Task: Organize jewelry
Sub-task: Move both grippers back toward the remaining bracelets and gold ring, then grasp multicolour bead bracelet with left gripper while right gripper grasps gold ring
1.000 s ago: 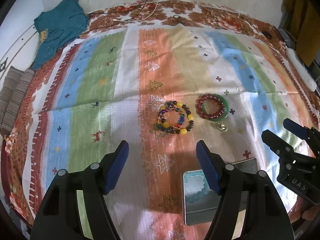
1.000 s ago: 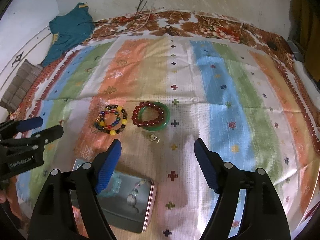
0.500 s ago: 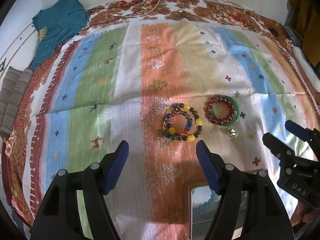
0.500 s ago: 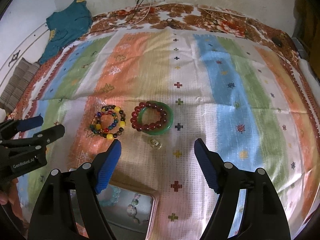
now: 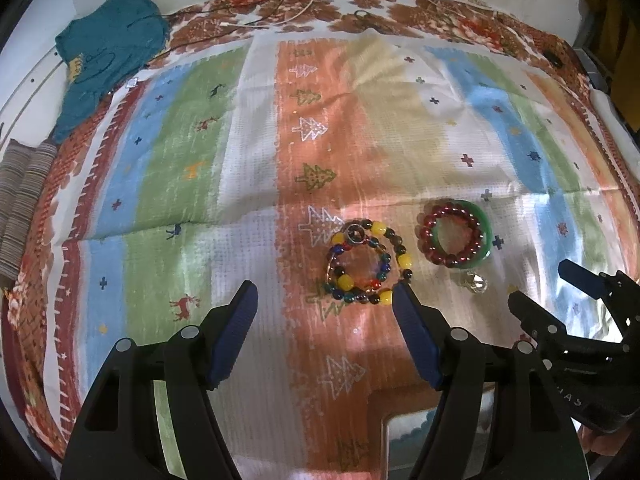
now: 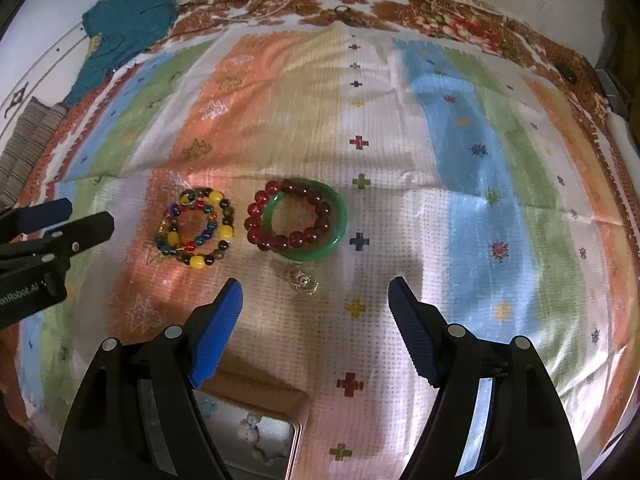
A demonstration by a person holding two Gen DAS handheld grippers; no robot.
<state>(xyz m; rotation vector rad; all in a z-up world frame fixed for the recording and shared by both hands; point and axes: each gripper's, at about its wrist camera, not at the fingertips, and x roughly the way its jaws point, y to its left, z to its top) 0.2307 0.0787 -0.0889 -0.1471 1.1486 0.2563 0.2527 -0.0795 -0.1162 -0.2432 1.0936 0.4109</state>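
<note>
A multicoloured bead bracelet (image 5: 366, 266) (image 6: 196, 230) lies on the striped cloth. Right of it a dark red bead bracelet (image 5: 450, 236) (image 6: 288, 216) rests on a green bangle (image 5: 482, 236) (image 6: 334, 216). A small gold ring (image 5: 476, 282) (image 6: 304, 280) lies just in front of them. A metal tin (image 5: 408, 436) (image 6: 256, 428) with pale beads inside sits at the near edge. My left gripper (image 5: 324, 308) is open, just short of the multicoloured bracelet. My right gripper (image 6: 314, 300) is open, just short of the ring.
The striped cloth (image 5: 200, 152) covers a bed with a brown floral sheet (image 6: 440, 4). A teal garment (image 5: 108, 56) lies at the far left corner, a striped folded cloth (image 5: 20, 200) at the left edge, and cables (image 5: 288, 4) at the back.
Both grippers have moved forward toward the jewelry. The bracelets and ring now sit closer, and the tin has slid down to the bottom edge of both views.
</note>
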